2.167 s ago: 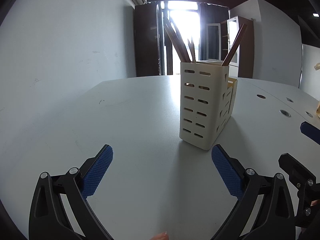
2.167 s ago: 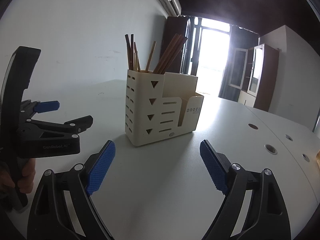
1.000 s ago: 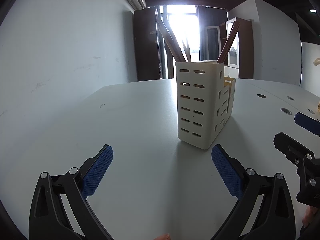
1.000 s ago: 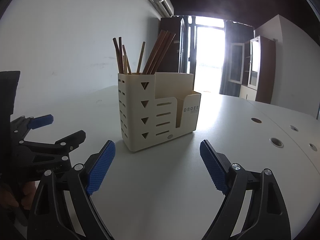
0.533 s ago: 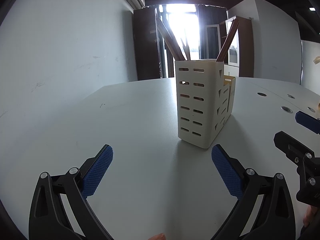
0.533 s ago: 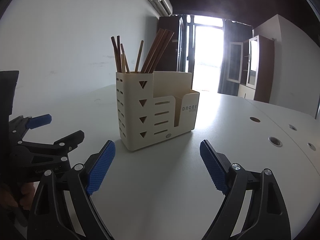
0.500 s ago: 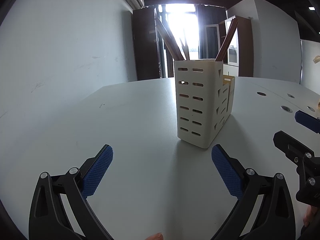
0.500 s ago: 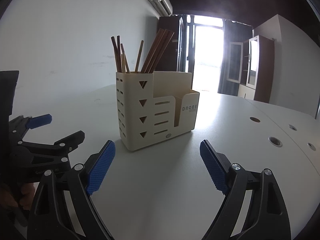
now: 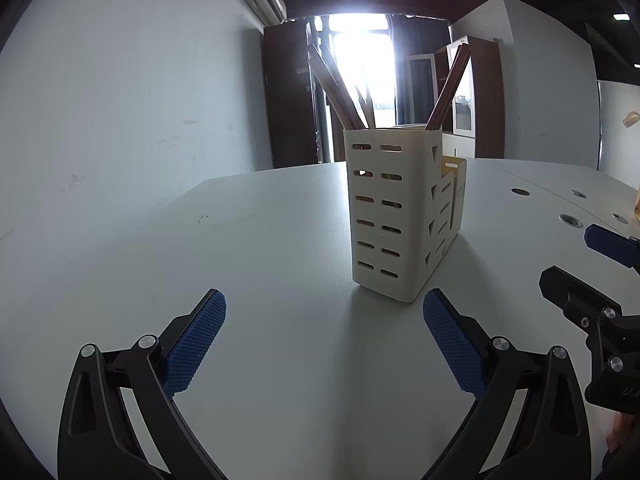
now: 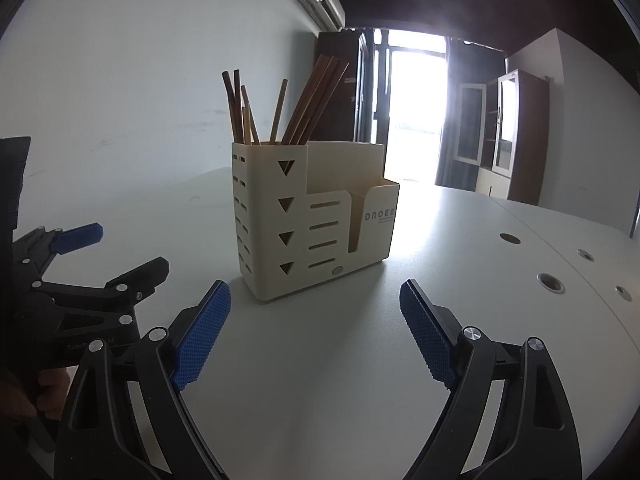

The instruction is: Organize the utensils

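A cream slotted utensil holder (image 9: 394, 216) stands upright on the white table (image 9: 260, 240); it also shows in the right wrist view (image 10: 308, 220). Several brown chopsticks (image 10: 280, 108) stand in its tallest compartment, leaning apart; they also show in the left wrist view (image 9: 348, 92). My left gripper (image 9: 324, 340) is open and empty, a short way in front of the holder. My right gripper (image 10: 316, 328) is open and empty, also just short of the holder. Each gripper shows at the edge of the other's view.
The table has round cable holes (image 10: 551, 282) at the right. A white wall (image 9: 140, 100) runs along the left. A bright doorway (image 10: 416, 112) and wooden cabinets (image 10: 516, 132) stand at the back.
Over two seconds both views have dropped lower and slightly nearer the holder. In the last half second almost nothing moves. Both grippers stay open.
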`<action>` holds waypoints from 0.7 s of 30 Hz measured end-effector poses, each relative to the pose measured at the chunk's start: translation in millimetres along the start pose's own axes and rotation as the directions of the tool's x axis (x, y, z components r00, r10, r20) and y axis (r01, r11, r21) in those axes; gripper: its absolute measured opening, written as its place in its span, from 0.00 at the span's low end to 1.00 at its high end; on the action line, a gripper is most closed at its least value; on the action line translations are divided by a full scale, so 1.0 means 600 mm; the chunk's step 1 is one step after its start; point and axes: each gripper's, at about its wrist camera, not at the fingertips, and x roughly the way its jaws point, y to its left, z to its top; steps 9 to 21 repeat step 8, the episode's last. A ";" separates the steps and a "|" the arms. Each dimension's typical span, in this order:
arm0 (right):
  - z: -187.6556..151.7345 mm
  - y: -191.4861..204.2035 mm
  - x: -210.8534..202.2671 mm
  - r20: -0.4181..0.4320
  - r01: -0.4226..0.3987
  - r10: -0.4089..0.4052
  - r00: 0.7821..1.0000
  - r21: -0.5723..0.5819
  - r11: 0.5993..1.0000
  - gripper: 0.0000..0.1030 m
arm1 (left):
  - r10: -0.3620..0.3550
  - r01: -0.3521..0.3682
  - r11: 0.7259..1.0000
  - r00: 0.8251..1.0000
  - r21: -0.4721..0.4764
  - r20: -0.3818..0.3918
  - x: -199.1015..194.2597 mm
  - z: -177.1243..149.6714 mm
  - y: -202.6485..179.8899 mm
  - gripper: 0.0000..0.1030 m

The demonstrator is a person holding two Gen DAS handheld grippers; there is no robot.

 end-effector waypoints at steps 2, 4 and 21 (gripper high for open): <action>0.000 0.000 0.000 0.000 -0.001 0.001 1.000 0.000 1.000 0.84 | 0.003 -0.003 1.000 1.000 0.001 -0.006 0.001 0.000 -0.001 0.94; 0.000 -0.001 0.000 -0.001 -0.001 0.001 1.000 0.000 1.000 0.84 | 0.009 -0.009 1.000 1.000 0.001 -0.007 0.002 0.000 -0.002 0.94; -0.001 -0.002 -0.001 -0.003 0.000 0.000 1.000 0.002 1.000 0.84 | 0.003 -0.003 1.000 1.000 0.014 0.002 -0.001 0.000 -0.006 0.94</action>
